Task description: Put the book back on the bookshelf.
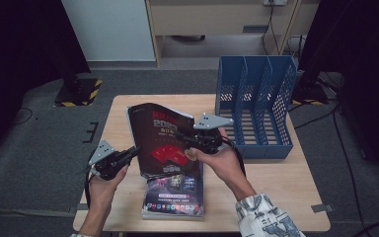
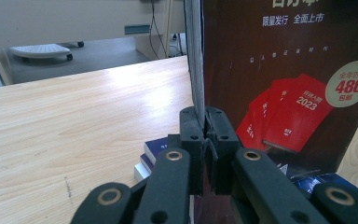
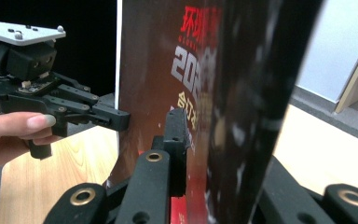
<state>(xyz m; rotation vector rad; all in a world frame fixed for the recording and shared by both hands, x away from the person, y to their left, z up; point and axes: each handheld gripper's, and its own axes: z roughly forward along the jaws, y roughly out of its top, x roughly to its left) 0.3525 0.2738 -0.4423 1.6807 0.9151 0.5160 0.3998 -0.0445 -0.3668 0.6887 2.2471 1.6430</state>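
Left fingers (image 2: 204, 135): pressed hard on the near edge of the dark red magazine (image 1: 162, 140), pads flush on both faces; firm pinch, seen also in the high view (image 1: 134, 151).
Right fingers (image 1: 181, 134): set astride the magazine's far edge with a gap showing beside one pad (image 3: 176, 135); apparently slack rather than clamped, though blur hides the other pad.
Magazine: held up at a tilt above the worktop (image 1: 286, 177), directly over a short stack of magazines (image 1: 173, 195), well apart from the blue file rack (image 1: 256, 106).
Risk, sag: with one firm pinch at an edge, likely droop or twist of the floppy pages, then a slide out of the left pads.
Risk, drop: possible fall onto the stack, knocking it askew.
Risk, rack: bent corner catching a divider on the way in, from a limp or skewed approach.
Risk, tear: cover creasing under the tight single pinch.
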